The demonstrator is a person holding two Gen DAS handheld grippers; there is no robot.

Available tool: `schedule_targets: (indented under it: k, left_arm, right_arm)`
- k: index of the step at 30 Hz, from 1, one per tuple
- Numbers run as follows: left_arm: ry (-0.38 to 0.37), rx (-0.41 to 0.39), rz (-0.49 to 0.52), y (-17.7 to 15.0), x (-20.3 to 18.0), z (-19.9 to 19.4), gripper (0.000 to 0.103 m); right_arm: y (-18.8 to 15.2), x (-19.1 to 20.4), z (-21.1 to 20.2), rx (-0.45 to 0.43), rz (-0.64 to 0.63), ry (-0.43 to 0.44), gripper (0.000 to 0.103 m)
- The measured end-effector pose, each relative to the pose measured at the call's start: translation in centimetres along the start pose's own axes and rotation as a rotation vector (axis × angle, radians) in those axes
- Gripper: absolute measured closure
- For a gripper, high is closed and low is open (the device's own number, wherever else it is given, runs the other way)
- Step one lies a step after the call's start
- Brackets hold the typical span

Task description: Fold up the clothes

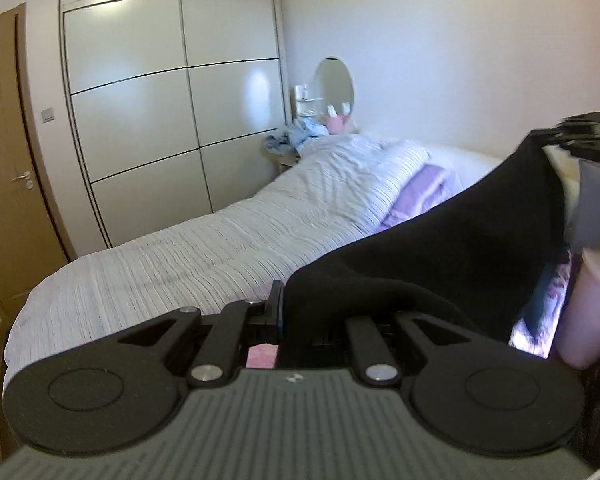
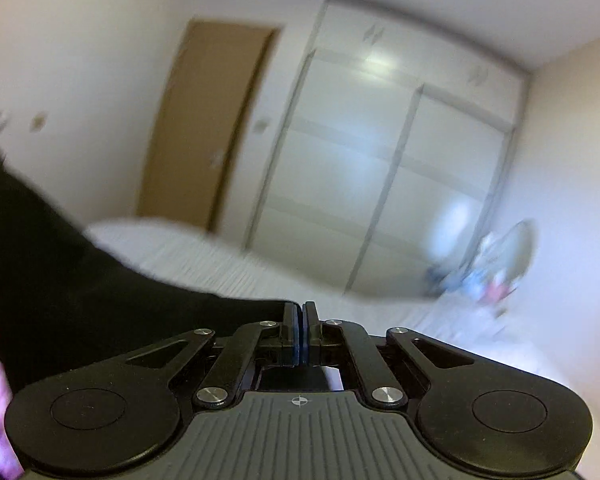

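Left wrist view first: my left gripper is clamped on a black garment, the cloth bunched over my right-hand finger so that only the left finger shows. From there the garment rises as a taut dark sheet, above the bed, up to my right gripper at the picture's right edge, which pinches its far corner. Below that sheet, just beside the bed's lilac pillow, lies some patterned purple fabric. Beyond the bed's far end stands a small table with heaped blue clothes and a round mirror; left of the bed are a white wardrobe and a brown door.

Right wrist view, blurred: my pads meet with almost no gap, and the garment runs off from them to the left, over the bed.
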State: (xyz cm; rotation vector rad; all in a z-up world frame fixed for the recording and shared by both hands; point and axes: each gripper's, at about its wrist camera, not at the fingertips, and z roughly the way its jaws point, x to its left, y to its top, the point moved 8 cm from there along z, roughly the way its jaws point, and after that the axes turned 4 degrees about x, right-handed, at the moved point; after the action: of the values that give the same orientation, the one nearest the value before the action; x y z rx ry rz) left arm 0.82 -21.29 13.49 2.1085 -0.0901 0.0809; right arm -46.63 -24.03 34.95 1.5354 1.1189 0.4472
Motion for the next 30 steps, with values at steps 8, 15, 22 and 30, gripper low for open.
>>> schedule_targets:
  k: [8, 15, 22, 30]
  left_arm:
    - [-0.054, 0.178, -0.091, 1.2, 2.0, 20.5, 0.079]
    - [0.122, 0.595, -0.134, -13.2, 2.2, 38.6, 0.068]
    - [0.084, 0.761, -0.186, -23.5, -0.5, 39.5, 0.056]
    - [0.09, 0.82, -0.018, -28.8, -3.1, 46.7, 0.04]
  right_arm:
    - [-3.2, -8.0, 15.6, 0.094, -0.044, -0.041, 0.103]
    - [-20.9, -5.9, 32.7, 0.533, 0.066, 0.229, 0.1]
    - [-37.8, 2.8, 30.9, 0.822, 0.016, 0.436, 0.03]
    - [-50.0, 2.6, 34.3, 0.962, 0.005, 0.35, 0.029]
